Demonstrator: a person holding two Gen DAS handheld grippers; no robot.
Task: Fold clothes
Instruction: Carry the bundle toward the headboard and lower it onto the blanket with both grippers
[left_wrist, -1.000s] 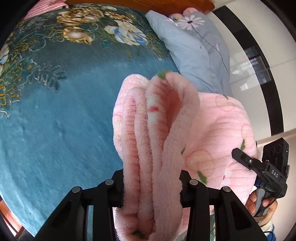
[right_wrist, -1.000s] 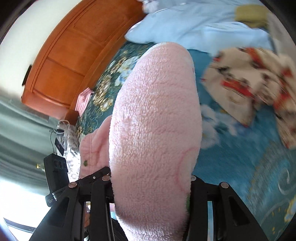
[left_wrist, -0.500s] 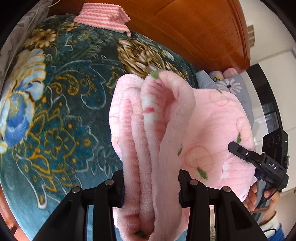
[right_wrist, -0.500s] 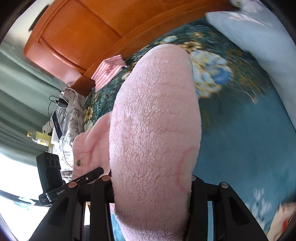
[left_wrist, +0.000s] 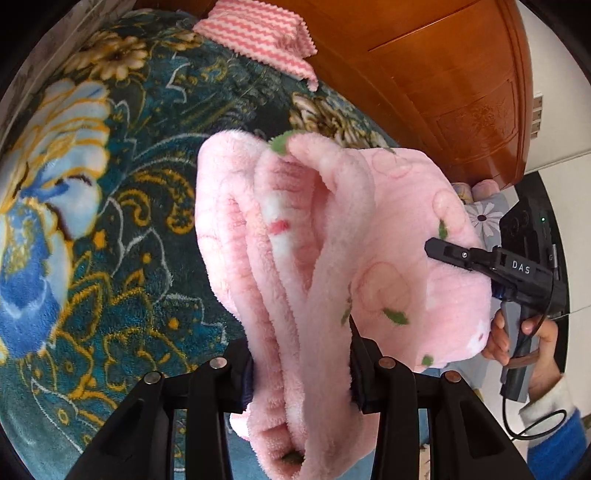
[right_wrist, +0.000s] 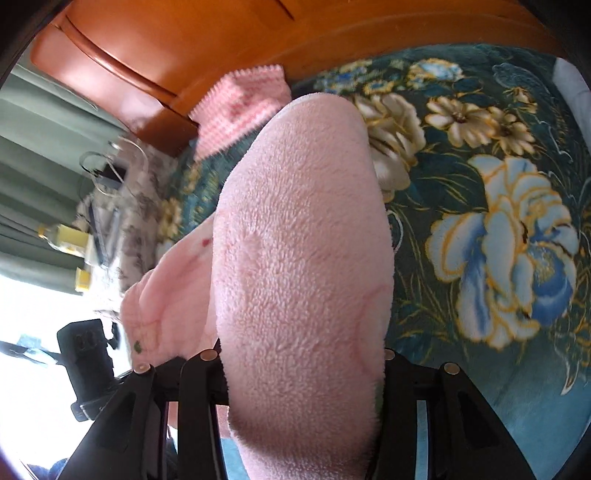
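So both tools are carrying the folded pink fleece garment with little green leaf and circle prints (left_wrist: 295, 280) over the bed with the teal plush floral blanket (left_wrist: 110, 258), and it's hanging in the air, not lying on the blanket yet. The left tool (left_wrist: 301, 369) is clamped on a thick stack of fleece layers, fingers pressed in on both sides. The right tool (right_wrist: 303, 380) has the other bunched end between its fingers, and its jaws are just easing apart, so that grip looks like it's loosening. If I were doing this step, I'd get the bundle low over the blanket before letting anything go, keep both ends level so the layers don't slide out of line, and set it down near the folded pink-and-white zigzag cloth (left_wrist: 258, 33) that sits on the blanket by the orange wooden headboard (left_wrist: 461, 74). Fleece this thick springs open, so drop one end early and the fold probably flops. Pose-wise, both tools tilt steeply down toward the blanket, side by side, and in the left view the person's right hand (left_wrist: 524, 339) is wrapped around the handle just beyond the garment.
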